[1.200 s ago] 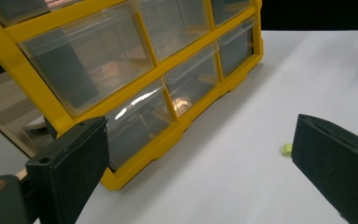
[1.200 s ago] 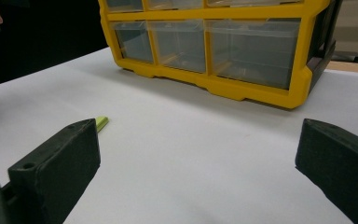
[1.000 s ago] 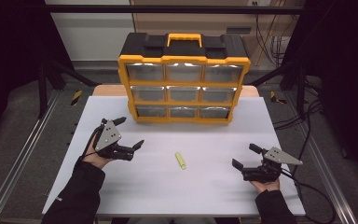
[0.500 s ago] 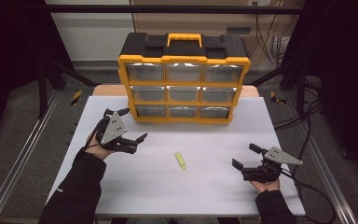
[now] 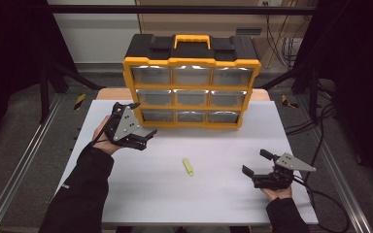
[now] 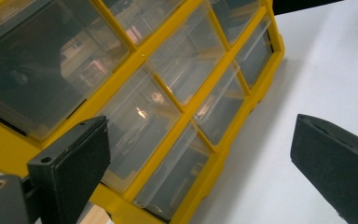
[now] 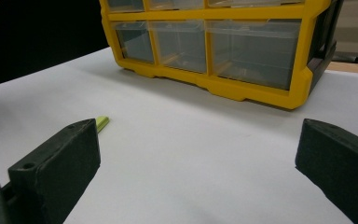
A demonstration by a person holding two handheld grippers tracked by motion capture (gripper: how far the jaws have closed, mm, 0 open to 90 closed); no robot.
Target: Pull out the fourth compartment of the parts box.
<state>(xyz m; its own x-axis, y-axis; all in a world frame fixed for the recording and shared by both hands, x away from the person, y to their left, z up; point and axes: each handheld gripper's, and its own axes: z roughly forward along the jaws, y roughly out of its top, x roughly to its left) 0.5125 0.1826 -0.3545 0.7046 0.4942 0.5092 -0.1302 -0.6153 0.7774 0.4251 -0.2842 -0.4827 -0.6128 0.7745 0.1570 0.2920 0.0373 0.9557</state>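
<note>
Now, near to far, as we read it:

Right gripper (image 5: 258,164): we hold it low over the near right of the table (image 5: 223,204), jaws spread wide with nothing between them; it sits idle, well apart from the cabinet.

Stick (image 5: 188,167): a small yellow-green stick lies flat on the bare table between our two grippers, touching nothing; in the right gripper view its tip (image 7: 102,122) peeks past the left jaw.

Left gripper (image 5: 143,121): we carry it raised at the far left, jaws spread and empty, aimed at the bottom-left corner of the cabinet and just beside it, not touching as far as we can tell.

Step in hand: we judge this as the reach toward a lower-left drawer (image 6: 137,128), before any contact.

Next move: it calls for closing the last gap and getting a jaw on the drawer's front lip to pull it; the clear fronts offer little to grip, so a slip is likely.

Cabinet (image 5: 192,62): a yellow frame with black top and handle at the table's far edge, nine clear drawers in three rows, all pushed in.

Contents: the drawers look empty to us, though glare hides some.
</note>
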